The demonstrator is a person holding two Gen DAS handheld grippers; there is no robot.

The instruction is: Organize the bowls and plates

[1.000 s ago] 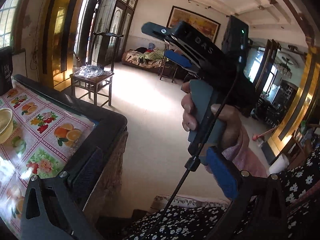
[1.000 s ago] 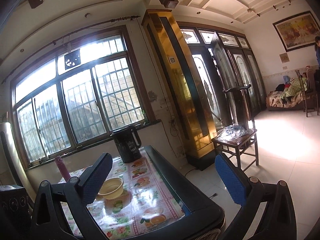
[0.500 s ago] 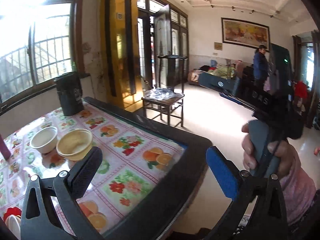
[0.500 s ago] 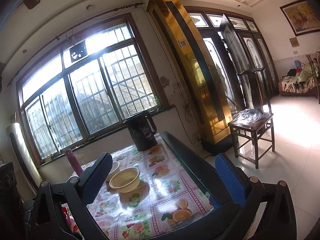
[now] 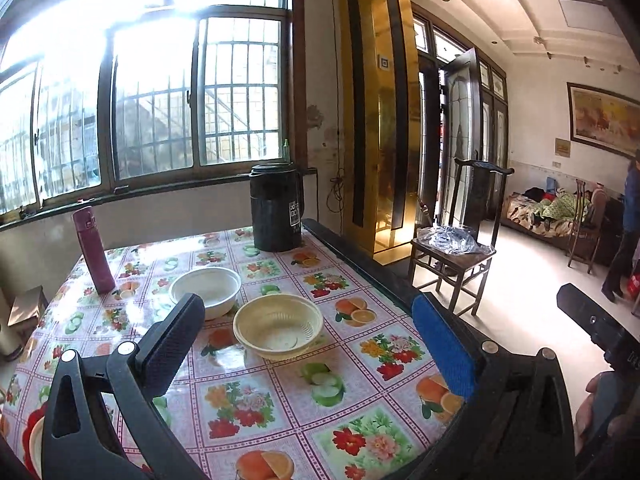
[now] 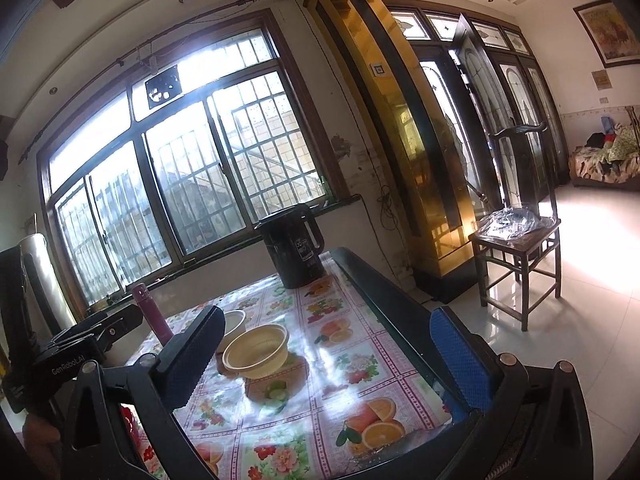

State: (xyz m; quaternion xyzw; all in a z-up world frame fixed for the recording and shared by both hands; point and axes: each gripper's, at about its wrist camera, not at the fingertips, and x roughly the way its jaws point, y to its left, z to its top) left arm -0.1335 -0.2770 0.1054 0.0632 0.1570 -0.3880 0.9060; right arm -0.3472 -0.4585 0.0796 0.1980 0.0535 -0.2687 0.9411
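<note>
1. Bowls sit mid-table on the fruit-print tablecloth (image 5: 360, 364): white bowl (image 5: 206, 290) touching, or just beside, cream slotted bowl (image 5: 279, 326), nearer the kettle (image 5: 276, 212) end.
2. Both look light, stiff, probably slippery plastic; pinch a rim.
3. Left gripper (image 5: 306, 344) and right gripper (image 6: 324, 354) gape wide, empty.

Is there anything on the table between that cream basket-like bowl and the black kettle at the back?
No. In the left wrist view, only bare fruit-patterned tablecloth lies between the cream bowl and the black kettle. The white bowl sits off to the side.
</note>
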